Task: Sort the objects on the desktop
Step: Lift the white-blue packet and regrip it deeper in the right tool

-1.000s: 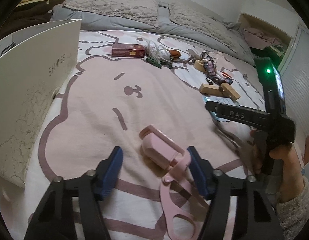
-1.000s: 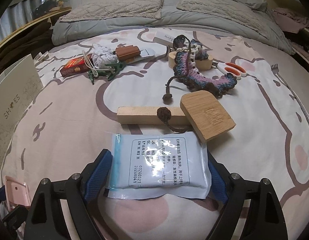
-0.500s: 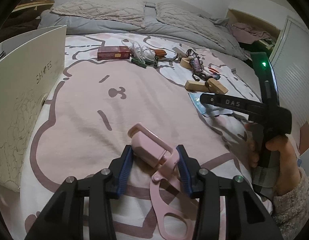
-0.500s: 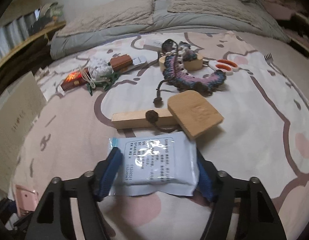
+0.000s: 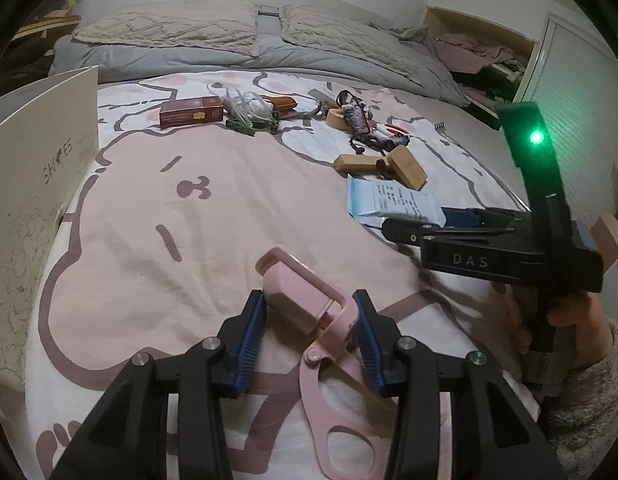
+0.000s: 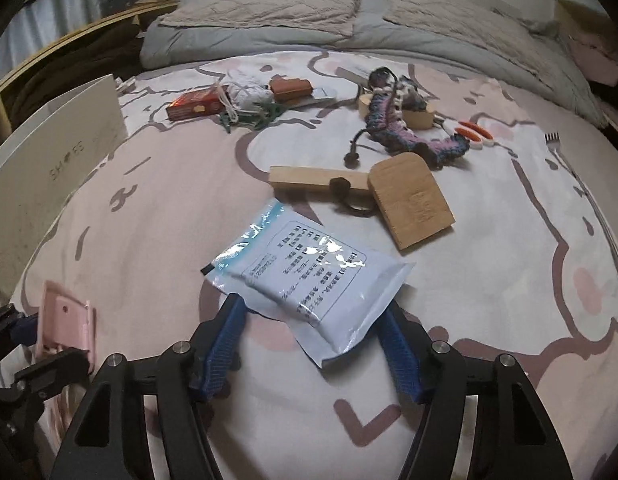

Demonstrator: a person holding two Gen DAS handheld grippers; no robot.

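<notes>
We've got the left gripper clamped on the pink scissors, blue pads tight on both sides. Right gripper pinches the blue-white packet, lifted crooked off the blanket. Wooden blocks sit just beyond it, shoe box off left.

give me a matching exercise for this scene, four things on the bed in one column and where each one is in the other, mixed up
Things:
1. pink eyelash curler
2. blue-and-white sachet
3. red box
4. orange-handled scissors

Places:
A. beside the white tangle of cord, far side of the bedspread
B. between the left gripper fingers
C. behind the crocheted strap, near the fork
D. between the right gripper fingers, in front of the wooden blocks

Pairs: 1-B, 2-D, 3-A, 4-C
</notes>
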